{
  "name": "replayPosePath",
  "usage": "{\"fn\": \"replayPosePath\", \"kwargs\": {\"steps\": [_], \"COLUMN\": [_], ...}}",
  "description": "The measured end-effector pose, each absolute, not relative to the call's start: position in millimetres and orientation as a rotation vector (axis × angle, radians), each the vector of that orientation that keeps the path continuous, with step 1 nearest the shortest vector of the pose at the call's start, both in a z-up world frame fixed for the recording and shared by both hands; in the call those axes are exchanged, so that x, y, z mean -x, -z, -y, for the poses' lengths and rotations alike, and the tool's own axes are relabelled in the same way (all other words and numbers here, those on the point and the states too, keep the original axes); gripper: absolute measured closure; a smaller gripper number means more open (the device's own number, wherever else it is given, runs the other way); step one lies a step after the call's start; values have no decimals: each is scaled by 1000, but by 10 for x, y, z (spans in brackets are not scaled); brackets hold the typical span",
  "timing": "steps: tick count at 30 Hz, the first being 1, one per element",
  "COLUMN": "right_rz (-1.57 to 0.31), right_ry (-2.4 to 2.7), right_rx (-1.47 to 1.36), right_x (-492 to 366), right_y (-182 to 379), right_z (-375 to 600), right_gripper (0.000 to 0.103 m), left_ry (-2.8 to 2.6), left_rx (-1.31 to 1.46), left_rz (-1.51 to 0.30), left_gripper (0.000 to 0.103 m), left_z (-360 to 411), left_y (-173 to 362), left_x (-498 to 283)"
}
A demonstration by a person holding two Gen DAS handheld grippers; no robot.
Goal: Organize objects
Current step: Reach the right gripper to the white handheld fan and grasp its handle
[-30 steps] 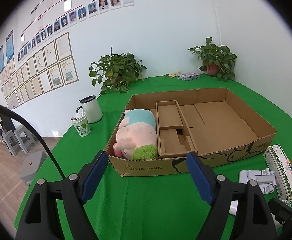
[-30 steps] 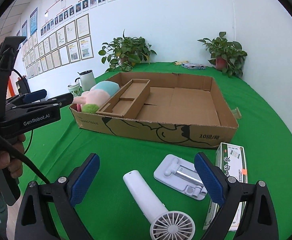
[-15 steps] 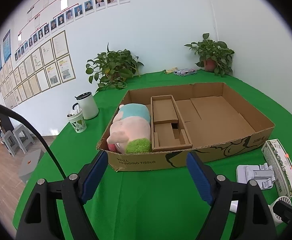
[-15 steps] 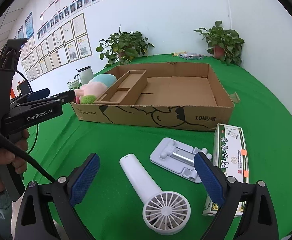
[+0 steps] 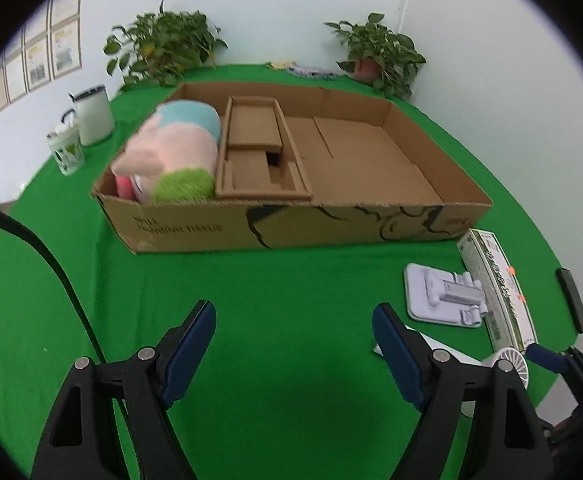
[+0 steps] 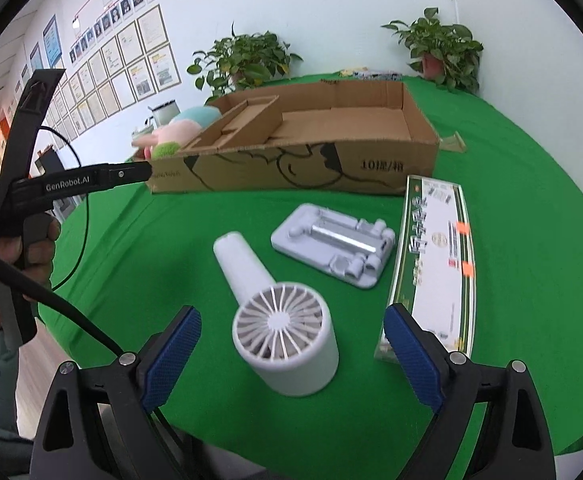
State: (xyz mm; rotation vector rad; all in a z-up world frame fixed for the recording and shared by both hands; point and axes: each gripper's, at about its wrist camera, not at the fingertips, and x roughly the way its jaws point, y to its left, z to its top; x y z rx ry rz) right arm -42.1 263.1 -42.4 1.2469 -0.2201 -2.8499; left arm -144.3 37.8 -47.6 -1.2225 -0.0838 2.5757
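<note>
**Low over the fan: right hand-held gripper narrowing for a pick**

Nearest the lens in the right wrist view, the right hand-held gripper (image 6: 291, 350) is closing, its blue pads either side of the fan (image 6: 281, 330) but not yet touching it. The fan lies on the green desk (image 6: 163, 264), head toward the camera, handle pointing up-frame. To take it well, I would centre the round head between the pads, settle a little lower, then squeeze across the housing rather than the grille.

Right of centre lie the stand (image 6: 333, 244) and, just beside it, the carton (image 6: 435, 256).

Farther up-frame sits the box (image 6: 291, 164), a plush (image 6: 175, 132) in its left compartment.

At left, the left hand-held gripper (image 5: 293, 350) hangs spread and empty over bare cloth.
</note>
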Motion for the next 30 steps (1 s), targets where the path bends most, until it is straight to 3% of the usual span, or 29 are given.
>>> {"fn": "replayPosePath", "kwargs": {"steps": [3, 5, 18, 22, 27, 30], "right_rz": [207, 186, 160, 141, 232, 305], "right_ry": [2829, 2826, 2716, 2740, 2729, 2730], "right_rx": [-1272, -1338, -1290, -1336, -1337, -1302], "right_x": [490, 585, 666, 678, 710, 702], "right_y": [509, 595, 619, 666, 676, 703], "right_z": [-2560, -2504, -1815, -1812, -1788, -1749], "right_gripper": [17, 36, 32, 47, 48, 48], "left_ry": [-2481, -2427, -2084, -1947, -1899, -1917], "left_rx": [1272, 1302, 1370, 1415, 1418, 1418], "left_rz": [145, 185, 397, 438, 453, 456], "left_gripper": [22, 23, 24, 24, 26, 36], "left_z": [-434, -446, -428, -666, -751, -709], "left_y": [622, 688, 908, 1056, 1093, 1094], "left_x": [1444, 1435, 1469, 1525, 1500, 1478]}}
